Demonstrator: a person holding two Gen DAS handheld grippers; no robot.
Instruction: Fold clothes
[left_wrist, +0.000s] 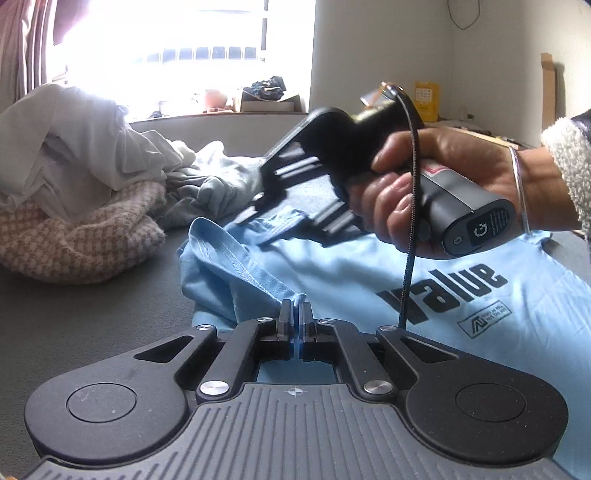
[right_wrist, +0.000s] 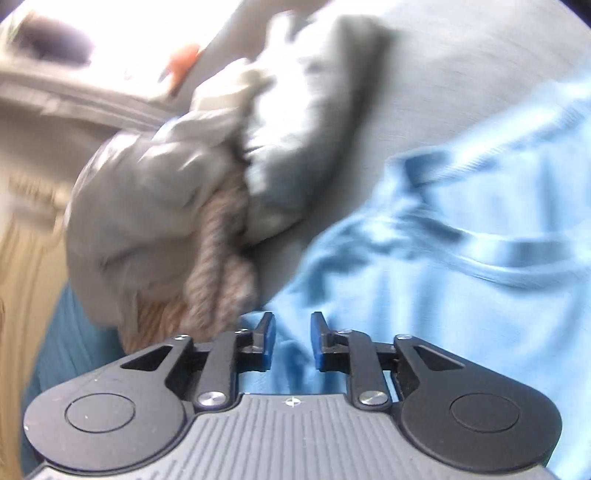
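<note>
Your left tool (left_wrist: 295, 314) is pinched together on a fold of the light blue T-shirt (left_wrist: 424, 295), gripping a bunched, stitched hem edge that rises from the fabric toward the fingers. The shirt lies spread on the grey surface (left_wrist: 92, 302), its black "value" print (left_wrist: 443, 291) and a small boxed logo facing up to the right of your grip. Whether that surface is a bed or a tabletop, the views do not settle.

Your right hand (left_wrist: 443, 184) holds the right tool (right_wrist: 293, 339) above the shirt's far part, near the collar; a black cable (left_wrist: 410, 221) hangs from the handle down across the print. A fluffy white cuff (left_wrist: 569, 166) and a thin bangle (left_wrist: 519, 184) sit at your wrist. In the right wrist view, which is blurred by motion, that tool's blue-padded fingers (right_wrist: 267, 339) stand apart with only blue fabric showing between them, and nothing is gripped.

To the left of the shirt lies a heap of other clothes: a pale grey garment (left_wrist: 74, 147) on top, a pink-and-white checked knit (left_wrist: 85, 240) below it, and a crumpled grey-blue piece (left_wrist: 214, 181) just beside. Behind them a bright window (left_wrist: 177, 48) glares over a cluttered sill.
</note>
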